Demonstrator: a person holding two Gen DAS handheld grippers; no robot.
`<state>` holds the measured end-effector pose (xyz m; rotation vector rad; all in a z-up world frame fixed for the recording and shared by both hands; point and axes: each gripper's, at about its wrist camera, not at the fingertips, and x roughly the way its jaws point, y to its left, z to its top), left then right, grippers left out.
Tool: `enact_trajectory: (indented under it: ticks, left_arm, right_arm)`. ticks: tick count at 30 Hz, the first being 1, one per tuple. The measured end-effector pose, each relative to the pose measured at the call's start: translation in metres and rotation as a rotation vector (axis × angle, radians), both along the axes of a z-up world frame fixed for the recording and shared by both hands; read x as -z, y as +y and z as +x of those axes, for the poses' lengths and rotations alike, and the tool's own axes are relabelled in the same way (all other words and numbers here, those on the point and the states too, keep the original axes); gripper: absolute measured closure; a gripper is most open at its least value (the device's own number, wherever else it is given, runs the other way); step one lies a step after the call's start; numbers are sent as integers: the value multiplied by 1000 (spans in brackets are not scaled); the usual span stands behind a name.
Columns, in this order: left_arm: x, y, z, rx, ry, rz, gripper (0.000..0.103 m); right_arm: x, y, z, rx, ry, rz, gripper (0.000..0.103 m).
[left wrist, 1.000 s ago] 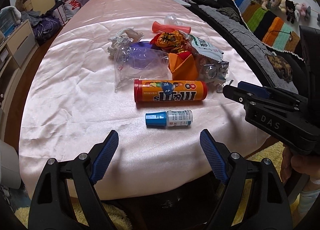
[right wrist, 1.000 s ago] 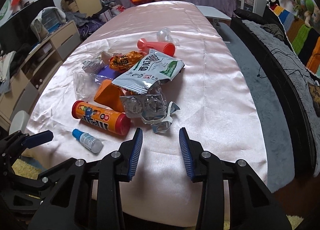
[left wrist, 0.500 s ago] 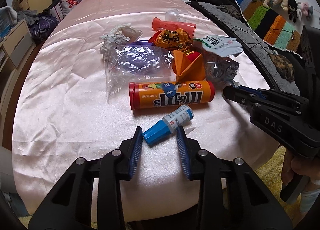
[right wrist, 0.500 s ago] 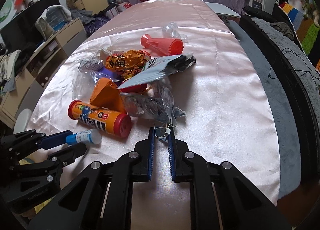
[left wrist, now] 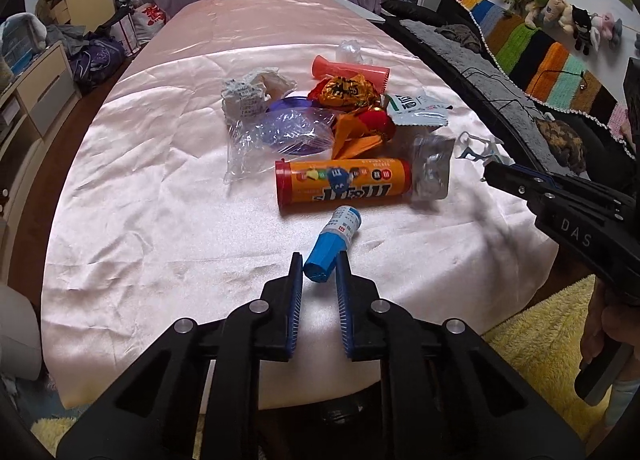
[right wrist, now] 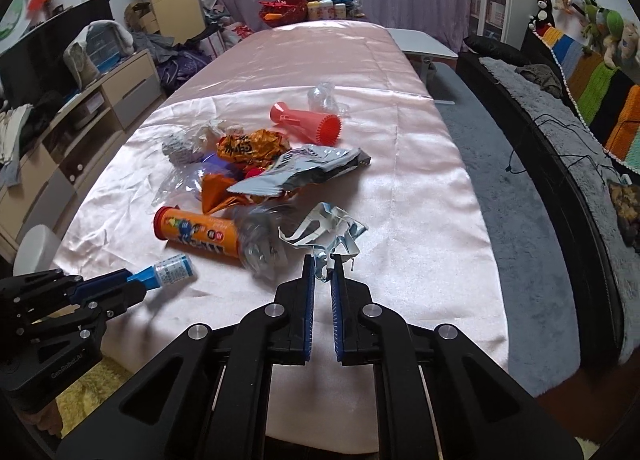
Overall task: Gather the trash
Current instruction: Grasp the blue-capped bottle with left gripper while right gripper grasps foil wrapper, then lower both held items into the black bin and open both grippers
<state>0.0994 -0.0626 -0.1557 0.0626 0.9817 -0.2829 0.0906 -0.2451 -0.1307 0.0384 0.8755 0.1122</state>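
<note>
A pile of trash lies on the pink satin table (left wrist: 160,188). My left gripper (left wrist: 319,265) is shut on the blue cap of a small white bottle (left wrist: 334,242), lifted and pointing away; it also shows in the right wrist view (right wrist: 170,270). My right gripper (right wrist: 322,264) is shut on a torn silver wrapper (right wrist: 326,228), lifted off the cloth. An orange M&M's tube (left wrist: 344,184) lies just beyond the bottle. Behind it are a clear plastic bag (left wrist: 276,136), orange wrappers (left wrist: 346,92), a white snack bag (right wrist: 304,174) and a coral plastic cone (right wrist: 308,124).
A dark sofa with a striped blanket (left wrist: 532,56) runs along the right side. Drawers and clutter (right wrist: 80,116) stand on the left. Bottles and a red basket (right wrist: 312,8) sit at the table's far end. A yellow rug (left wrist: 536,336) lies below the near edge.
My left gripper closed on the bottle's blue cap and lifted it, swinging it to point away. My right gripper closed on the silver wrapper and raised it.
</note>
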Motion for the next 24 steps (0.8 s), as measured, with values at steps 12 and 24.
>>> enact_trajectory:
  ticks: [12, 24]
  left_arm:
    - [-37, 6, -42, 5, -87, -2, 89]
    - [-23, 9, -101, 27, -33, -3, 89]
  right_arm:
    - [-31, 0, -38, -13, -63, 8, 94]
    - [-3, 29, -97, -147, 61, 94, 94]
